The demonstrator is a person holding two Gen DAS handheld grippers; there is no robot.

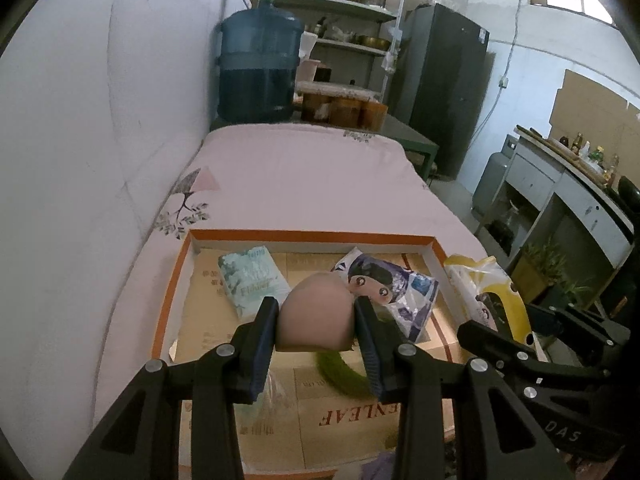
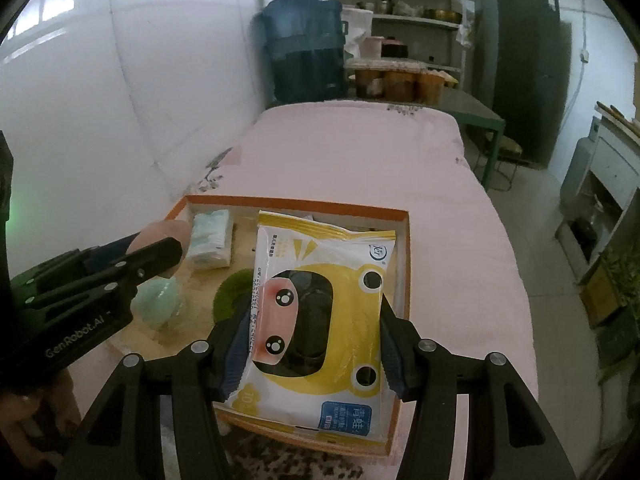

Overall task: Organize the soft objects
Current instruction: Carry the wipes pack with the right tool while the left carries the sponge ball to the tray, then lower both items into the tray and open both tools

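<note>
My left gripper (image 1: 316, 320) is shut on a soft pink sponge ball (image 1: 316, 312) and holds it over the orange-rimmed cardboard tray (image 1: 308, 236). In the tray lie a pale green tissue pack (image 1: 252, 280), a blue-and-white wipes bag (image 1: 400, 292) and a green fuzzy pad (image 1: 340, 372). My right gripper (image 2: 312, 336) is shut on a yellow frog wet-wipes pack (image 2: 320, 312) and holds it above the tray's right half (image 2: 407, 264). The left gripper (image 2: 132, 260) with the pink ball (image 2: 160, 232) shows at the left of the right wrist view, above a mint-green soft object (image 2: 156, 300).
The tray sits on a pink-sheeted bed (image 1: 300, 184) against a white wall (image 1: 100, 160). A blue water jug (image 1: 260, 68), jars and shelves (image 1: 352, 8) stand beyond the bed's far end. A dark cabinet (image 1: 444, 88) and a counter (image 1: 576, 192) are at the right.
</note>
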